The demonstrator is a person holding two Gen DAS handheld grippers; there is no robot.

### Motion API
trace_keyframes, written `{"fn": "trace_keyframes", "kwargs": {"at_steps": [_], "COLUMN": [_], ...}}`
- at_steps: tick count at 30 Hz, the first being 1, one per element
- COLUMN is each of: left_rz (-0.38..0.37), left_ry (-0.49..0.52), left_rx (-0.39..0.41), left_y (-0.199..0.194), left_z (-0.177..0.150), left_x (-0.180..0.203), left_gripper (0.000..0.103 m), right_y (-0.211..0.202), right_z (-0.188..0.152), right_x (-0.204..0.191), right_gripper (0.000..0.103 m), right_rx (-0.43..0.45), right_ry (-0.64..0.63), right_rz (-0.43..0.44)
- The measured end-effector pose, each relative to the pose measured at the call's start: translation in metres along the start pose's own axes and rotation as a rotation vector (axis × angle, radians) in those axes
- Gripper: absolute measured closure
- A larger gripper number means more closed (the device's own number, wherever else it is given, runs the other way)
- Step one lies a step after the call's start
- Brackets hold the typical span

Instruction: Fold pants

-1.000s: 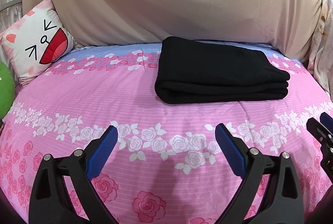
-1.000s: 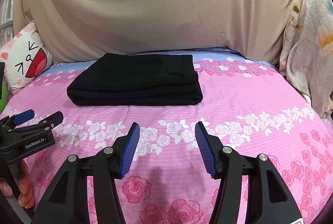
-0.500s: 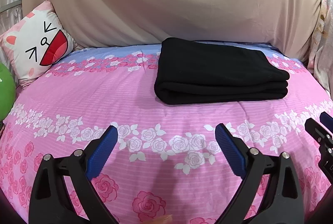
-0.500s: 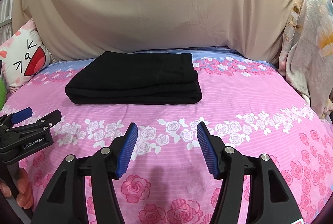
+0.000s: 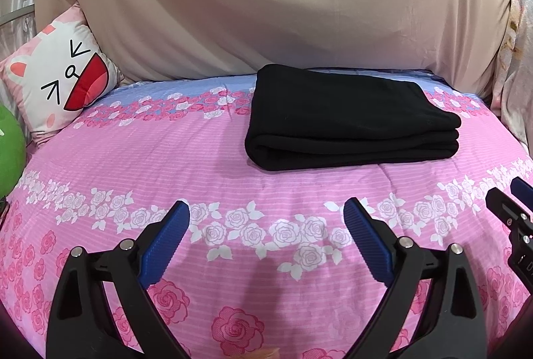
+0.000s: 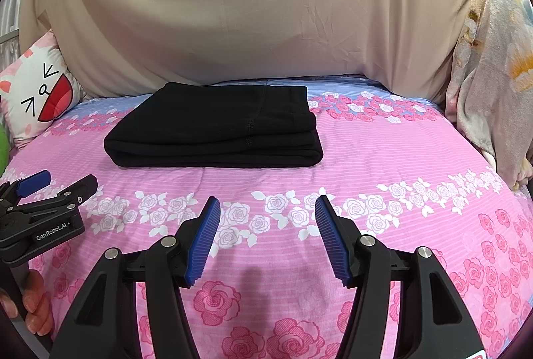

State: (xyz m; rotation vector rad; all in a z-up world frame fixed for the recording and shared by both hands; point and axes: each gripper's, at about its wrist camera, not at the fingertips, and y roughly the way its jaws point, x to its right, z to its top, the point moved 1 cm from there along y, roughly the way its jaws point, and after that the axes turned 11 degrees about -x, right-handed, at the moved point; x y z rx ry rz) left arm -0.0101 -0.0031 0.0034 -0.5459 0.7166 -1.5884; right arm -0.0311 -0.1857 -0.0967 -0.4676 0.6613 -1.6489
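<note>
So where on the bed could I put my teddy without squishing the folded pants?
The bedspread is bare right of the black pants, up to the flowery blanket. Left of the pants there is bare room toward the cat pillow. The white-rose strip nearer the left gripper and right gripper, both open, is crowded.

Black pants [image 5: 346,112]: one item, folded into a flat, thick rectangular stack of several layers. Rounded fold edges face the camera; seam stitching shows on the top layer. Lies centre-right in the left wrist view, centre-left in the right wrist view [image 6: 216,125].
</note>
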Motion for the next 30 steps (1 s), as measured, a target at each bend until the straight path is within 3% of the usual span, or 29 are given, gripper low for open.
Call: {"fn": "trace_keyframes", "kwargs": {"at_steps": [5,20,30], "left_rz": [0.0,-0.026,0.002], "left_ry": [0.002,0.013,0.035], "left_rx": [-0.003,0.023,0.016], "left_y": [-0.0005,-0.0037,-0.0025], "left_z": [0.0004,0.0004,-0.0002], "left_x": [0.001,0.0006,0.0043], "left_gripper": [0.017,0.017,0.017], "right_y": [0.0001,0.0006,0.0004], "right_z": [-0.0001,-0.0001,-0.0011], "right_x": [-0.0003,0.0002,0.0024], "right_gripper": [0.045,0.041,0.039], "right_rx": [-0.001,-0.003,-0.001], "right_ry": [0.0,-0.002,-0.004], "right_rz": [0.0,-0.002,-0.003]}}
